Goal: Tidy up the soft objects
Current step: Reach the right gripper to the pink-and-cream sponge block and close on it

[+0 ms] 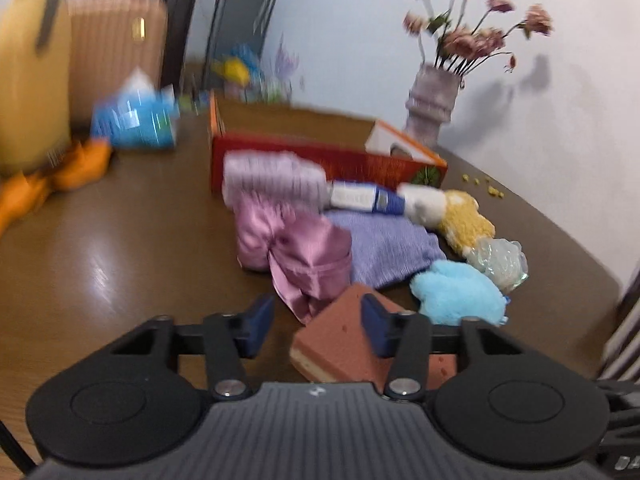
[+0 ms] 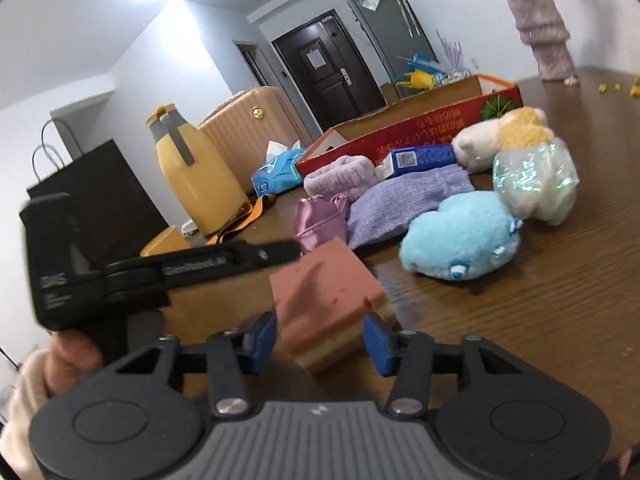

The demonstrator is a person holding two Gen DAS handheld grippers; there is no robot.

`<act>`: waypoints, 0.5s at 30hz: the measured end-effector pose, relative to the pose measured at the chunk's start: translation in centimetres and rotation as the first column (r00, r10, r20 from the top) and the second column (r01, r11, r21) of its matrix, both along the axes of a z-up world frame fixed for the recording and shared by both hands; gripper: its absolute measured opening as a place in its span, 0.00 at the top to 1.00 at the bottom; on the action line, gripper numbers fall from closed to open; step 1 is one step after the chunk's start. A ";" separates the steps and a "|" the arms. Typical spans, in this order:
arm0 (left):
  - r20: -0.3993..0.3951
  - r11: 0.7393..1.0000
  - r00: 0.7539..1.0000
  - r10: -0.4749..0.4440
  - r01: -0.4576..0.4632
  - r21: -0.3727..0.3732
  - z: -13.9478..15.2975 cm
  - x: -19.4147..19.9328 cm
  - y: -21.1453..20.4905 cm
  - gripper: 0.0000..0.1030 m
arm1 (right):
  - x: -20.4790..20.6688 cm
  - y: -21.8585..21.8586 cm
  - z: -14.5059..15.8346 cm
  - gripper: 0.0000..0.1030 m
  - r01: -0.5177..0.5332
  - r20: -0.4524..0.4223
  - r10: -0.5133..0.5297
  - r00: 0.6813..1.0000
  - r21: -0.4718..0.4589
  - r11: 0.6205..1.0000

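A pink sponge block (image 2: 324, 304) lies on the brown table (image 2: 540, 320), showing between the blue pads of my right gripper (image 2: 320, 340), which stands open without squeezing it. My left gripper (image 1: 317, 322) is open too, and the sponge (image 1: 340, 340) lies under its right finger. Behind the sponge is a heap: a pink satin pouch (image 1: 296, 256), a lilac knit cloth (image 1: 384, 252), a fluffy lilac towel (image 1: 272, 180), a light-blue plush (image 2: 460, 236), a yellow-and-white plush (image 2: 504, 132) and a shiny clear bag (image 2: 536, 184). An open red cardboard box (image 2: 420, 128) stands behind them.
A yellow jug (image 2: 192, 168), a blue tissue pack (image 2: 276, 172) and an orange strap (image 1: 60, 176) sit at the table's left. A vase of flowers (image 1: 428, 104) stands far right by the wall. A suitcase (image 2: 248, 128) and a black paper bag (image 2: 100, 200) stand beyond.
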State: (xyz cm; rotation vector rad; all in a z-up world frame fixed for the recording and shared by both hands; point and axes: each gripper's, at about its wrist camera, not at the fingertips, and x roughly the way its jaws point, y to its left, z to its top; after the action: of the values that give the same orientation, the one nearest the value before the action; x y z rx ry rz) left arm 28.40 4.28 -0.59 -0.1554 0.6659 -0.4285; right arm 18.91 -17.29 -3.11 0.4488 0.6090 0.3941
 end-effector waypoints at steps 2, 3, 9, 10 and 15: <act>-0.071 0.997 0.997 -0.001 -0.004 -0.071 -0.4 0.1 0.5 0.69 | 0.7 -0.5 0.0 0.65 0.026 -0.006 -0.026 1.000 0.002 1.000; -0.107 0.995 0.994 -0.007 -0.003 -0.098 -0.3 -0.4 0.7 0.68 | 1.0 -0.9 0.0 0.65 0.050 -0.003 -0.050 0.999 -0.009 0.999; -0.182 0.983 0.982 -0.041 0.007 -0.183 -0.1 -3.4 0.1 0.60 | 3.2 -4.1 0.4 0.68 0.087 -0.011 -0.087 0.996 -0.031 0.996; -0.166 0.983 0.986 -0.023 -0.008 -0.182 0.1 -3.4 0.0 0.58 | 3.2 -4.1 0.5 0.68 0.076 -0.008 -0.076 0.997 -0.045 0.996; -0.182 0.981 0.983 0.022 -0.057 -0.184 0.0 -2.2 -0.1 0.57 | 3.0 -4.0 0.9 0.68 0.019 -0.029 -0.020 0.999 -0.052 0.998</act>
State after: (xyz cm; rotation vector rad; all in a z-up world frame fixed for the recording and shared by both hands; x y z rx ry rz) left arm 26.20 4.17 -0.54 -0.3905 0.7977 -0.4423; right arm 21.96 -21.26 -2.22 0.4114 0.6414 0.3531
